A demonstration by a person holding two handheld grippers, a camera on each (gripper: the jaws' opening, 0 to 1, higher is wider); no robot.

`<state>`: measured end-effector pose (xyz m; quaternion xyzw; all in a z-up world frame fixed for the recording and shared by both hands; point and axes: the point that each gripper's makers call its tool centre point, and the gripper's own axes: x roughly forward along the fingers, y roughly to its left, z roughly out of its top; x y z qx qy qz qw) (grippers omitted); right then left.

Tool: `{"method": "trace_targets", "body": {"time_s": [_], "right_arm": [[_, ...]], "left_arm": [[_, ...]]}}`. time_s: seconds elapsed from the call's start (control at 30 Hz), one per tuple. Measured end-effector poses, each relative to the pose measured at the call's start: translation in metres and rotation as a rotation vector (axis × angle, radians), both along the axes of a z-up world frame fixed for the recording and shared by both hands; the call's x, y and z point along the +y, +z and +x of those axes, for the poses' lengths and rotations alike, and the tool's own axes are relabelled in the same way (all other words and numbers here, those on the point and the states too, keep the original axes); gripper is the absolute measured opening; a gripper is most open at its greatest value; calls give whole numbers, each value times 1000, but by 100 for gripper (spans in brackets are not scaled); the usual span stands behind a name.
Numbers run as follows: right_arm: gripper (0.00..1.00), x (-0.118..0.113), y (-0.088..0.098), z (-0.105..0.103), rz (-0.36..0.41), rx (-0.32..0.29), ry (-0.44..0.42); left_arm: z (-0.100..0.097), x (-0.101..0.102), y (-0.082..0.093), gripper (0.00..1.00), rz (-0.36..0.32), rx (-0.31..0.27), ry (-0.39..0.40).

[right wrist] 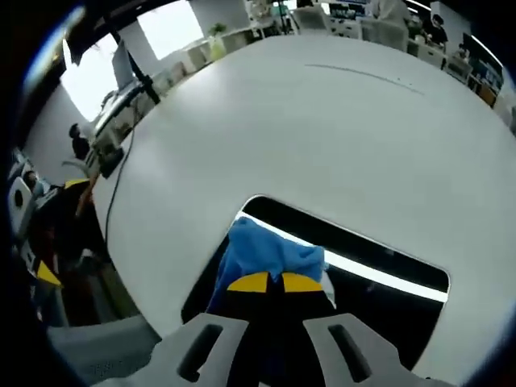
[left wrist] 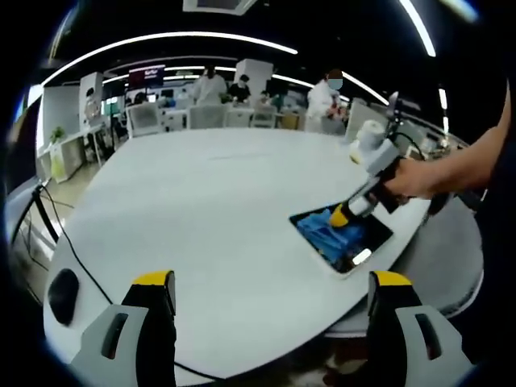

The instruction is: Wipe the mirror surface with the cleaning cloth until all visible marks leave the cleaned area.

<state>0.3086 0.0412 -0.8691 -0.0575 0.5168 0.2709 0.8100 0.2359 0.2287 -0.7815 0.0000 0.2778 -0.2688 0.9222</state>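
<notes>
Right gripper (right wrist: pixel 278 282) jaw bases cut off by the bottom edge of the right gripper view; its yellow tips sit closed together on the blue cleaning cloth (right wrist: pixel 270 250), hiding the fabric under them. The cloth covers the near part of the mirror (right wrist: pixel 379 270), so marks beneath it can't be judged. Left gripper (left wrist: pixel 274 294) jaws cropped at the bottom of the left gripper view. Person's arm (left wrist: pixel 468 165) cut by the right edge. Background people (left wrist: pixel 322 97) too small to make out.
</notes>
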Motion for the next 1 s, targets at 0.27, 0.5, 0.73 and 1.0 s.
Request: {"method": "trace_targets", "body": {"time_s": [0.27,0.5,0.73,1.0], "right_arm": [[0,5,1,-39,10,28,60],[0,6,1,-64,38,91,72],[0,6,1,-70,58,104,78],[0,-5,0,-72,30,89,125]], "left_arm": [[3,0,5,100,9,-6,-14],[3,2,6,100,14,-4,-18],[2,-1,5,100,19,2,-31],[9,-3,10,100,17,-10,-35]]}}
